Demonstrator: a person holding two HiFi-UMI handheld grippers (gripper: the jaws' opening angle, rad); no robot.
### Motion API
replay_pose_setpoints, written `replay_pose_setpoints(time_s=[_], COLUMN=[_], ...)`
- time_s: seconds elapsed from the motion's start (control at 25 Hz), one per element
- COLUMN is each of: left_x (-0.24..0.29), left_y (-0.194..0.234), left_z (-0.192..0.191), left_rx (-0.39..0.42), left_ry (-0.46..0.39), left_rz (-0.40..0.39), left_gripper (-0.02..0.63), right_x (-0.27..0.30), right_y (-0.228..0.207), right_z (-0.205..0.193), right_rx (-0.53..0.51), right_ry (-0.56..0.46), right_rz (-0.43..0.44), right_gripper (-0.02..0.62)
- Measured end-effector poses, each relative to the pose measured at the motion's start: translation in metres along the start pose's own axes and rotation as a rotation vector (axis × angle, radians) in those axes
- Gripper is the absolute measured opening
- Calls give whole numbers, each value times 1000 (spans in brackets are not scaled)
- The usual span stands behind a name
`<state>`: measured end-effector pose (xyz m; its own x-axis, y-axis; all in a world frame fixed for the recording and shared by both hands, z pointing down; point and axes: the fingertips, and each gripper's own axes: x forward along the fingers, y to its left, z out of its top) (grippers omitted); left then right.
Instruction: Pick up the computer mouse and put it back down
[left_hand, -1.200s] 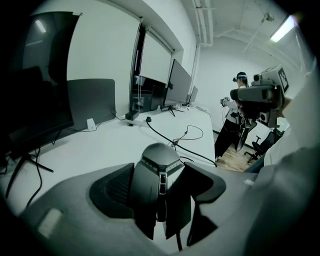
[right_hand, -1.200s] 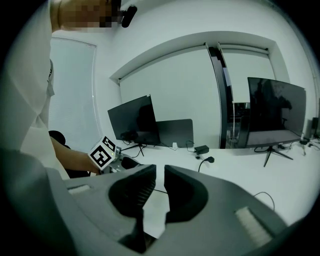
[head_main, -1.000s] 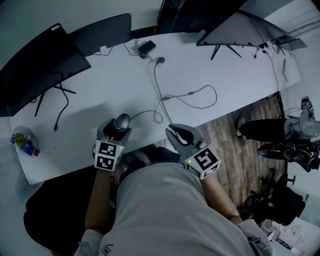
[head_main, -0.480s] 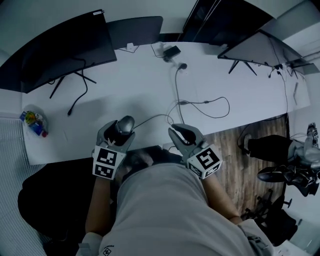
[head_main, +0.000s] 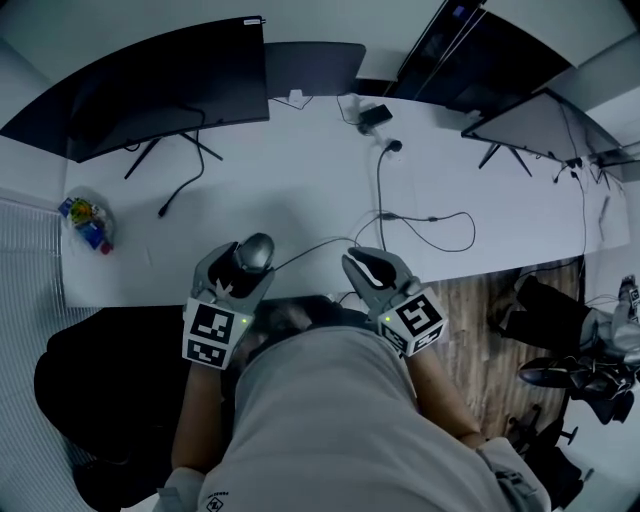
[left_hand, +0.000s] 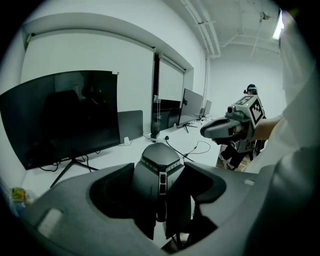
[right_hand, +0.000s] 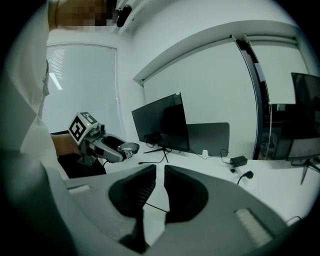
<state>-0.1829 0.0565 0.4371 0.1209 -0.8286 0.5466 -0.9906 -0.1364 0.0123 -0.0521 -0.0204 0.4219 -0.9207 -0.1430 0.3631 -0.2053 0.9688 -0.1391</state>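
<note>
Two grippers held side by side over the near edge of a long white table (head_main: 300, 180). Clamped in the left gripper (head_main: 243, 264): a dark grey, rounded plastic computer mouse (head_main: 254, 250), jaws pressed against both its flanks, nose pointing toward the table's far side. In the right gripper view, held clear of the tabletop. Trailing from the mouse's front across the white surface, a thin grey cable (head_main: 310, 243). Nothing in the right gripper (head_main: 362, 268): jaws drawn almost together, only a thin slit left between them. Just beside the left gripper, apart from it and from the mouse.

Only one container of any sort: a small clear plastic bag (head_main: 86, 222) at the table's left end, well apart from the mouse. Filled with what look like small colourful wrapped bits, too tiny to name.

Also on the table: a wide black curved monitor (head_main: 165, 90) on thin legs at the far left, a small black power brick (head_main: 374, 116) near the far edge, and a looping black cord (head_main: 380, 180) running toward the near side.

Against a second ago: same clamp on the mouse, same near-closed right jaws, both grippers in much the same pose. Swung leftward, mainly, the head view, bringing the whole monitor and the bag further into the picture and pushing the brown wooden floor (head_main: 480, 300) toward the right.
</note>
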Motion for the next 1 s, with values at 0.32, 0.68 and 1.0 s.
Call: replay_pose_setpoints(time_s=[0.32, 0.68, 1.0], left_x=[-15, -11, 13], left_y=[7, 4, -7], left_z=[-2, -3, 0], left_rx=[-25, -15, 3], left_ry=[-12, -7, 12], left_rz=[25, 3, -49], left_gripper=[319, 319, 319], right_x=[8, 2, -20], right_y=[10, 8, -8], right_z=[3, 0, -8], right_rx=[-15, -10, 16], right_ry=[3, 0, 0], right_rz=[28, 7, -57], right_gripper=[54, 54, 54])
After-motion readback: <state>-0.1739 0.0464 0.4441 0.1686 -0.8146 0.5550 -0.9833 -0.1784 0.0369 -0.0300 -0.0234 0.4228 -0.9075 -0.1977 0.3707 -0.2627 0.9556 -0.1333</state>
